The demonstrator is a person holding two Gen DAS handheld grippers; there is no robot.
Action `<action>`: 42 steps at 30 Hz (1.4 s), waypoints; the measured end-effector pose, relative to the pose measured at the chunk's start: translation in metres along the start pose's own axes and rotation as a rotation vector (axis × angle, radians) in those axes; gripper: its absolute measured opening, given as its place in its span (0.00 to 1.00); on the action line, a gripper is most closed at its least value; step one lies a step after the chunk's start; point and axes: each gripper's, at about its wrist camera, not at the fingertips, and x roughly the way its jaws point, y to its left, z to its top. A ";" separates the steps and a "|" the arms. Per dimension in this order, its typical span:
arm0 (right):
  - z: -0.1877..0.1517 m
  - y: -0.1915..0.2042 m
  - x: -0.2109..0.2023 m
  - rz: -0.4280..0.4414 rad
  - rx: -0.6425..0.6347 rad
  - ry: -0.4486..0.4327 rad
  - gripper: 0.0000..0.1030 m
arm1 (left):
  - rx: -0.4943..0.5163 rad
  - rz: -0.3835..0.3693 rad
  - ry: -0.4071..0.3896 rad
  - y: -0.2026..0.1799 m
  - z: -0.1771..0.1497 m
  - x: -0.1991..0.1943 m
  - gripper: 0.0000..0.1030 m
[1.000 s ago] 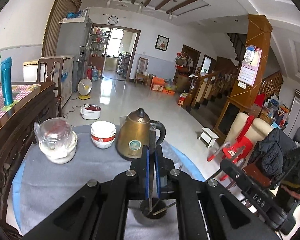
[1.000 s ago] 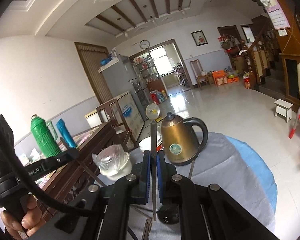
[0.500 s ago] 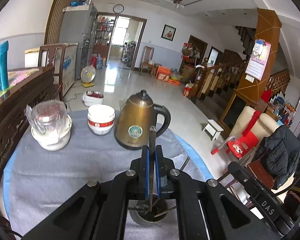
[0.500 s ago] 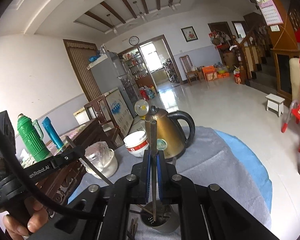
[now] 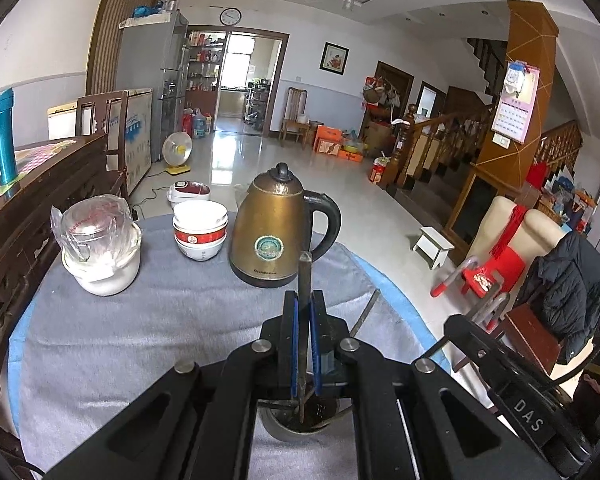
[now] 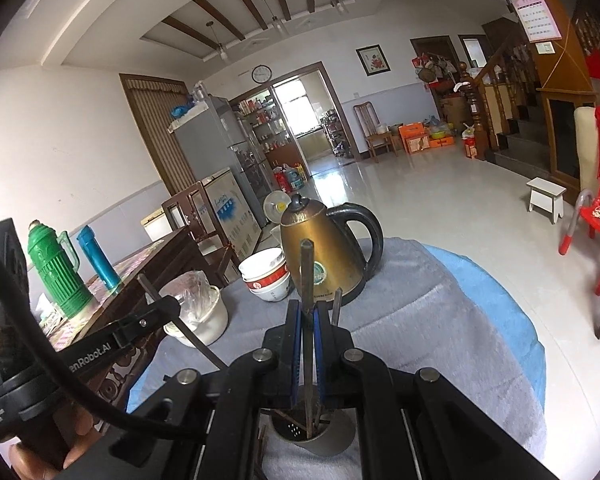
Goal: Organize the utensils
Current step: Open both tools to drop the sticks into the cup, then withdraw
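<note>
I am in a home's living hall, fridge [image 5: 156, 80], wooden staircase [image 5: 452, 136], wall clock [image 5: 231, 16], kettle [image 5: 278, 228] on my table [image 5: 140, 320].

**Black grippers, blue pads**

The left gripper [image 5: 304, 344] is matte black, with angular arms, round silver screws and thin blue pads [image 5: 294, 348] lining its narrow fingers. The right gripper [image 6: 307, 350] has the same build and blue pads [image 6: 297, 350]. White lettering marks both bodies. A thick black cable [image 6: 40, 344] curves beside bare fingers [image 6: 24, 454].
</note>
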 end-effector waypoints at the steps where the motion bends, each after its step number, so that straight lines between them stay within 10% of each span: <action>1: 0.000 0.000 0.001 -0.002 0.000 0.005 0.06 | 0.003 0.002 0.004 -0.001 -0.002 0.001 0.05; 28: -0.033 0.004 -0.004 -0.015 0.022 0.070 0.08 | 0.037 0.075 0.022 0.002 -0.033 -0.029 0.06; 34: -0.036 0.010 -0.007 -0.004 0.024 0.083 0.10 | 0.059 0.119 -0.019 0.012 -0.041 -0.057 0.38; 42: -0.038 0.015 -0.012 0.063 0.053 0.112 0.16 | 0.066 0.204 -0.020 0.042 -0.063 -0.085 0.52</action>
